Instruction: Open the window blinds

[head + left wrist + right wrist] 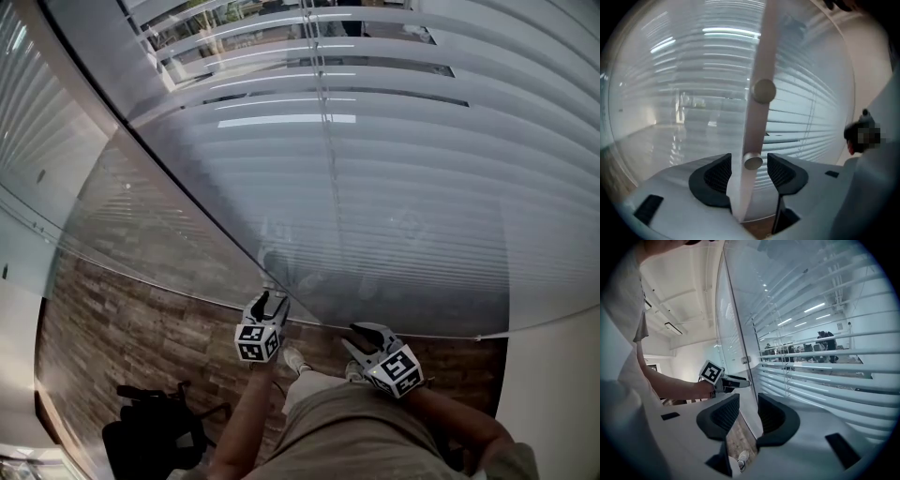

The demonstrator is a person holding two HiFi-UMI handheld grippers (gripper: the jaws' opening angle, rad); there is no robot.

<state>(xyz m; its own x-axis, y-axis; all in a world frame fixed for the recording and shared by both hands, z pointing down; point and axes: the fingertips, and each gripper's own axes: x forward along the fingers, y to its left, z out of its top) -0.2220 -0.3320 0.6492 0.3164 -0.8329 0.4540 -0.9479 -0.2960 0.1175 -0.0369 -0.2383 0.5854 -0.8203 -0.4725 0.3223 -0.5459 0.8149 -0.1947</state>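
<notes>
Left gripper (pixel 749 169) jaws stand apart, flanking a round knob (pixel 753 162) on the white bar (pixel 761 56) running twelve to six o'clock; right gripper (pixel 367 334), at its three o'clock, gapes empty.

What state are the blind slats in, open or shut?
Open, at least partly: in the right gripper view the slats lie near level with gaps between them, and a room shows through.
</notes>
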